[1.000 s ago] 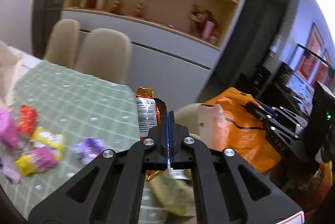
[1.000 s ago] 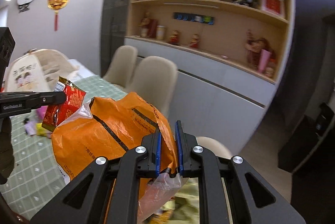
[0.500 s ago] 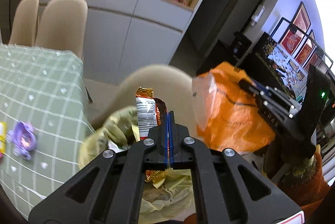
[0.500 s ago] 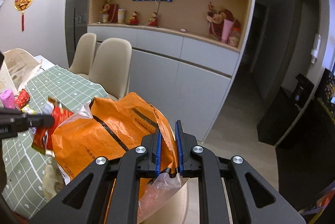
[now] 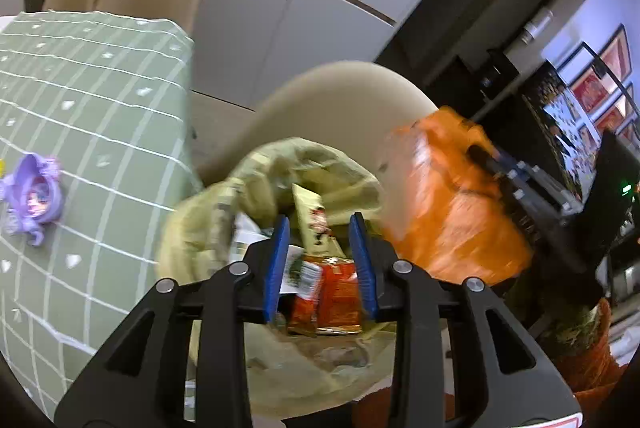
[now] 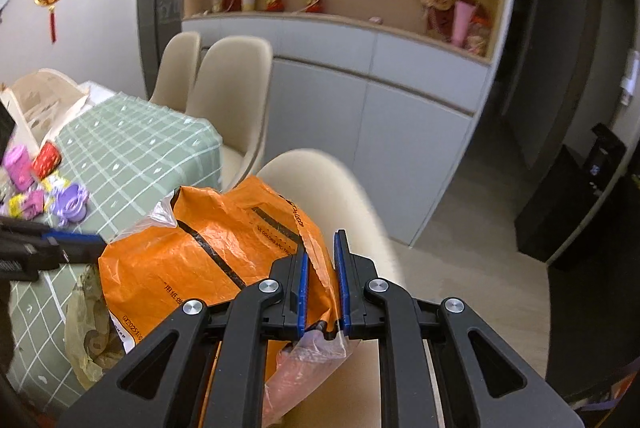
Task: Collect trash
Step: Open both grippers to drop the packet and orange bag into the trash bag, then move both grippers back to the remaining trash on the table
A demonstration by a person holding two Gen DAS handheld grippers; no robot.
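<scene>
Left gripper (image 5: 320, 260) is released above the red snack wrapper (image 5: 338, 294) in the trash bag (image 5: 224, 220); right gripper (image 6: 322, 284) grasps the orange bag (image 6: 208, 260). Withdraw straight up, clear of the bag's rim.

The table (image 6: 132, 148), covered by green checked cloth, carries a purple wrapper (image 5: 34, 190), pink, yellow and red wrappers (image 6: 28, 176).

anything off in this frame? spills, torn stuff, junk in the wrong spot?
Nothing spilled. The red snack wrapper lies in the open yellowish trash bag beneath the open left tool. The right tool pinches the crumpled orange bag. Loose wrappers are on the green tablecloth, uncollected.
</scene>
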